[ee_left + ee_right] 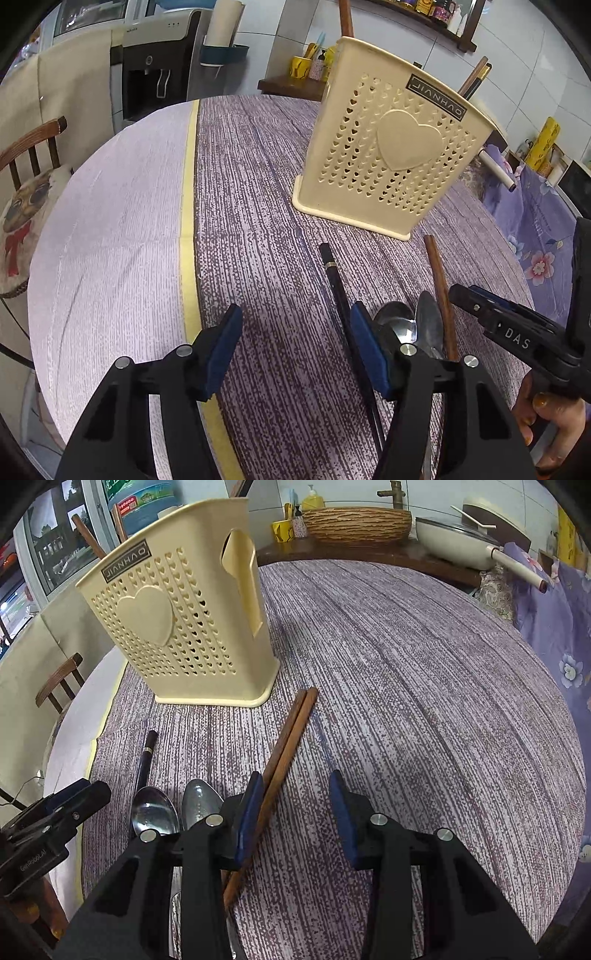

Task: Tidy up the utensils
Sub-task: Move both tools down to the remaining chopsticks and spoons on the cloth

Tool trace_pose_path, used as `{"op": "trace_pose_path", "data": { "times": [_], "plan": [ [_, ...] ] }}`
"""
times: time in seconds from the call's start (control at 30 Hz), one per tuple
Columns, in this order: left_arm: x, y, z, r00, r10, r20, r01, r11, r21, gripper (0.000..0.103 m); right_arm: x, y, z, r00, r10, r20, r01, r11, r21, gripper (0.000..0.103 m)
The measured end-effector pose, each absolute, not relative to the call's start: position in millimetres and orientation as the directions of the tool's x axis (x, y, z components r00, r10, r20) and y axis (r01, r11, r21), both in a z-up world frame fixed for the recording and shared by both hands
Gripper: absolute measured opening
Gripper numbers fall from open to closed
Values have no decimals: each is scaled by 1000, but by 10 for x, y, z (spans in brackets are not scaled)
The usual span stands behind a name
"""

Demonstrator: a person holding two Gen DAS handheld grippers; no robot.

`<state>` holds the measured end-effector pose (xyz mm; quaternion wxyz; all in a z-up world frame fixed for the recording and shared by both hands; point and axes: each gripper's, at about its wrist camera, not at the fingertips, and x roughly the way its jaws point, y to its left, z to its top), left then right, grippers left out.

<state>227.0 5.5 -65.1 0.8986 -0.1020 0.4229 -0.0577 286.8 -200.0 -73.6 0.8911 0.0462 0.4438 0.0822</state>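
From your left wrist camera, your left gripper [295, 347] hovers with its jaws apart and nothing between them, over a round table [110, 229] covered in a purple-and-white streaked cloth. Just right of its right pad lies a black chopstick [334, 280], then two steel spoons [410, 325] side by side, then brown wooden chopsticks [439, 291]. A cream perforated utensil holder [391, 147] stands upright farther back, with a few handles already poking out. Your right gripper [480, 306] enters from the right.

From your right wrist camera, your right gripper [295, 812] is also open and empty; its left pad sits just over the wooden chopsticks [291, 734], which are not between the jaws. The spoons [177, 808] lie left of it, the holder [177, 627] behind them.

Judging by looks, the chopsticks are light, stiff and thin, likely to roll; pinch them mid-length, both together. The spoons are smooth, slippery metal; take them by the handle neck. The cloth may bunch under a scraping pad. Around you: a chair, a water dispenser, a counter with a woven basket and pan.
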Motion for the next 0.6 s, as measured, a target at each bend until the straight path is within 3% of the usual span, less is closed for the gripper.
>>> {"op": "trace_pose_path", "data": {
  "times": [0.33, 0.6],
  "plan": [
    [2275, 42, -652, 633, -189, -751, 20, 974, -227, 60, 2889, -2122, -745, 583, 127, -802, -61, 992, 112, 35],
    [2302, 41, -638, 635, -180, -751, 18, 976, -219, 60, 2925, -2066, -735, 588, 171, -791, -67, 984, 162, 33]
  ]
}}
